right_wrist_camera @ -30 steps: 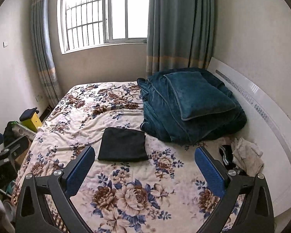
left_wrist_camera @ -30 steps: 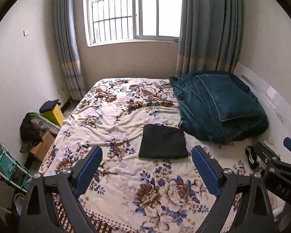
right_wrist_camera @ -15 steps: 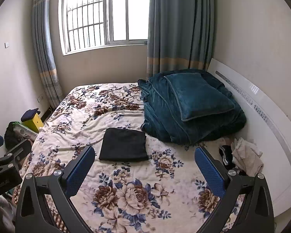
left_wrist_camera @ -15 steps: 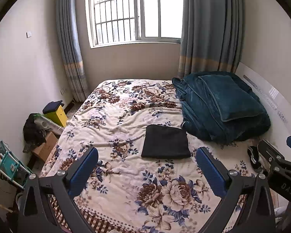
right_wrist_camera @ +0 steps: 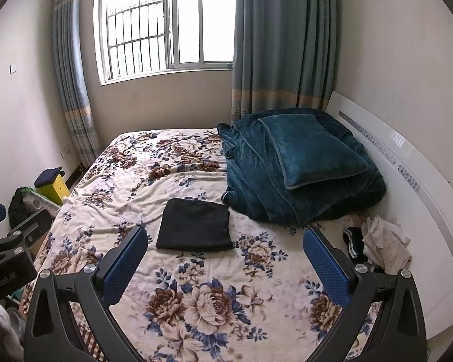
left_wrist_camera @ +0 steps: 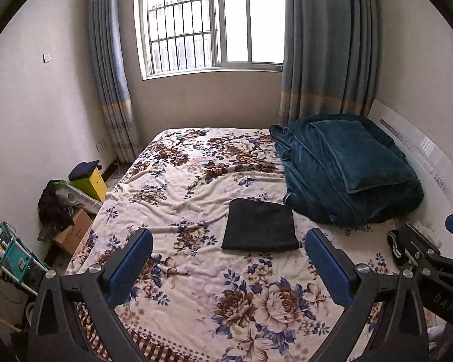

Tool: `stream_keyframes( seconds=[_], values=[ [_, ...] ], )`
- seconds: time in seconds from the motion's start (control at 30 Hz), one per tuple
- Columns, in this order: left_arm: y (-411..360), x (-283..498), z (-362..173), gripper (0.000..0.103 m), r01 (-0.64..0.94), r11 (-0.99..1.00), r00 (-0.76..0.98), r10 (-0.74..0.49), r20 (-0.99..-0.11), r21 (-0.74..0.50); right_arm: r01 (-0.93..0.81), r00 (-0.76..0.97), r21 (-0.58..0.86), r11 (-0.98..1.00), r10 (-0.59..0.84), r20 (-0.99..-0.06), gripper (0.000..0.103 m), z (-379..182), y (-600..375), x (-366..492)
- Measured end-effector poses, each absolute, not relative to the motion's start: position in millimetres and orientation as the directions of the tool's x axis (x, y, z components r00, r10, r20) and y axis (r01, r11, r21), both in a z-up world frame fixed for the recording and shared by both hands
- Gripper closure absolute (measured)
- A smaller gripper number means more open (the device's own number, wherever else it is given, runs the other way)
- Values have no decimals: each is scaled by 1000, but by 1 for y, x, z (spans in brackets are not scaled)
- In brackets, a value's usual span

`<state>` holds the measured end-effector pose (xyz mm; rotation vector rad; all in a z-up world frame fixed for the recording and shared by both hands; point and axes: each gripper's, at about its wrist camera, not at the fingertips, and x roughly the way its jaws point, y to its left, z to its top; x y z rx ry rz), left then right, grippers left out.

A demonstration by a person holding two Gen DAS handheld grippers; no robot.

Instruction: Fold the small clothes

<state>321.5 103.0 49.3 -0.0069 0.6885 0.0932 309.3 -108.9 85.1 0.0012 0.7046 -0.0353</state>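
A black garment (left_wrist_camera: 260,225) (right_wrist_camera: 195,225) lies folded into a flat rectangle in the middle of the floral bedspread (left_wrist_camera: 178,187) (right_wrist_camera: 130,178). Unfolded small clothes, one beige (right_wrist_camera: 385,244) and one black with white trim (right_wrist_camera: 354,241), are heaped by the white headboard at the right. My left gripper (left_wrist_camera: 229,264) hangs open above the bed's near edge, well short of the black garment, with nothing between its blue pads. My right gripper (right_wrist_camera: 225,264) is open too and holds nothing. Each gripper's body shows at the edge of the other's view.
A teal blanket with a pillow on top (left_wrist_camera: 347,166) (right_wrist_camera: 299,163) fills the bed's far right. A white headboard (right_wrist_camera: 407,181) runs along the right side. On the floor at the left are a yellow stool (left_wrist_camera: 90,178), a cardboard box (left_wrist_camera: 72,235) and a teal rack (left_wrist_camera: 12,253).
Both grippers have drawn back and tilted up a little, so more of the wall and window shows. The black garment has stayed in place. Both stay open.
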Motion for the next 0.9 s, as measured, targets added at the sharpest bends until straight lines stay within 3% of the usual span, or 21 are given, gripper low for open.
stream_keyframes(
  seconds=[0.9],
  values=[
    [96, 320, 56, 0, -88, 996, 775, 86, -626, 28, 35, 765, -7, 999, -31, -643, 0, 94, -111, 319]
  ],
)
